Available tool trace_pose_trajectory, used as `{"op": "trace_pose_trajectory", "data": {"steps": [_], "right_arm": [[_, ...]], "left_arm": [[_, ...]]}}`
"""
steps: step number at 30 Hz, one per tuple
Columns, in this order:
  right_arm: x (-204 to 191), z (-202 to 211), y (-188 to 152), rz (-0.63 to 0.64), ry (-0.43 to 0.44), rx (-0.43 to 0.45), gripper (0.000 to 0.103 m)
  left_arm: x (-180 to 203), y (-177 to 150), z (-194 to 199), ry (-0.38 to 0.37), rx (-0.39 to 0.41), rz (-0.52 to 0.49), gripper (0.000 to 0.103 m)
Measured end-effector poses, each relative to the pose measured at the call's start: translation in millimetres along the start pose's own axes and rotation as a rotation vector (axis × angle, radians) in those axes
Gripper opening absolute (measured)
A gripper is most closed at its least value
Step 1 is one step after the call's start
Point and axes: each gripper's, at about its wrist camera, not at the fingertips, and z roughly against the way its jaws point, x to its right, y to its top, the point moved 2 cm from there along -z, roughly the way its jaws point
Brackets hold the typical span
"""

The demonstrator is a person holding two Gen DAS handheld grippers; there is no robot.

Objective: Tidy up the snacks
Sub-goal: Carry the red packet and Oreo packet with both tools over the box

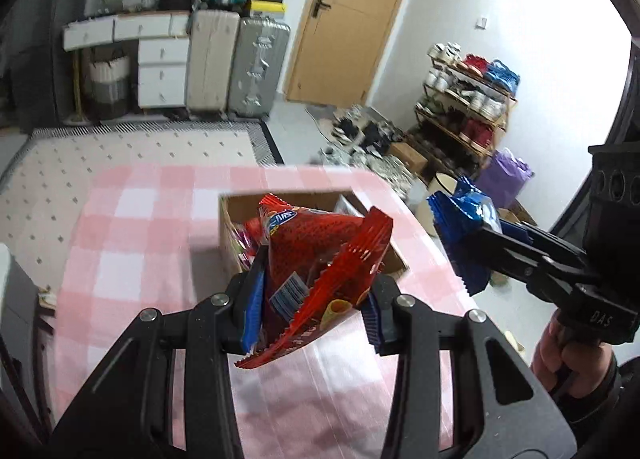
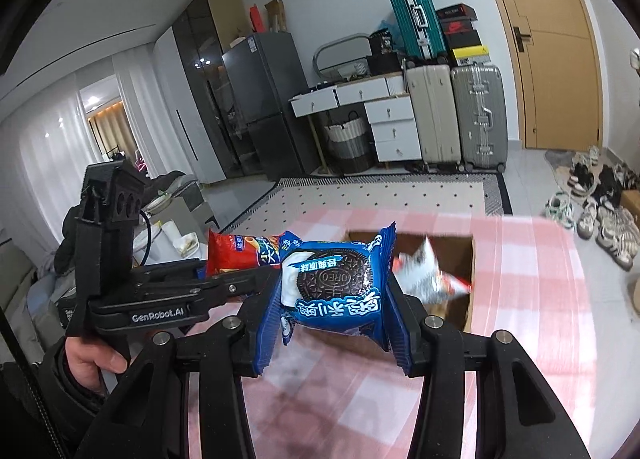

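**Two packets clamped, both held above the table**

Left gripper (image 1: pixel 316 299): jaws closed on the red snack bag (image 1: pixel 316 259), gripping its lower half. The bag bulges up and forward, and its crimped seam sticks out past the pads. Right gripper (image 2: pixel 332 315): jaws closed on the blue cookie packet (image 2: pixel 332 283), squeezed across the middle, both seams flaring outside the pads.

The cardboard box (image 1: pixel 236 211) sits just ahead on the pink checked tablecloth (image 1: pixel 132 227), open-topped, with other wrappers already inside.

Risks, as I judge them:
- The red bag is slick film held low and looks top-heavy. A fast swing could make it pivot or slide out.
- The cookie packet is gripped across the biscuits. Any more squeeze risks cracking them.
- The grippers are near each other, and each shows up in the other's view. Converging on the box together could knock the packets or fingers.
- Box walls: a trailing seam could snag the near rim on a shallow entry.

Room: the table is bare left of and in front of the box. The right table edge is close to the box, with shoes and a rack on the floor beyond. Above the box nothing is in the way.
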Motion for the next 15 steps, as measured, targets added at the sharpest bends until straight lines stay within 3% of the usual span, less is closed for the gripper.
{"op": "trace_pose_trajectory", "data": {"steps": [6,15], "right_arm": [[4.2,-11.2,34.7,0.000,-0.015,0.004,0.047],[19.2,-41.0,68.6,0.010,-0.039,-0.023,0.047]], "left_arm": [[5.0,33.1,10.1,-0.002,0.039,-0.004,0.037],[-10.3,75.6,-24.0,0.021,0.031,0.029,0.037]]}}
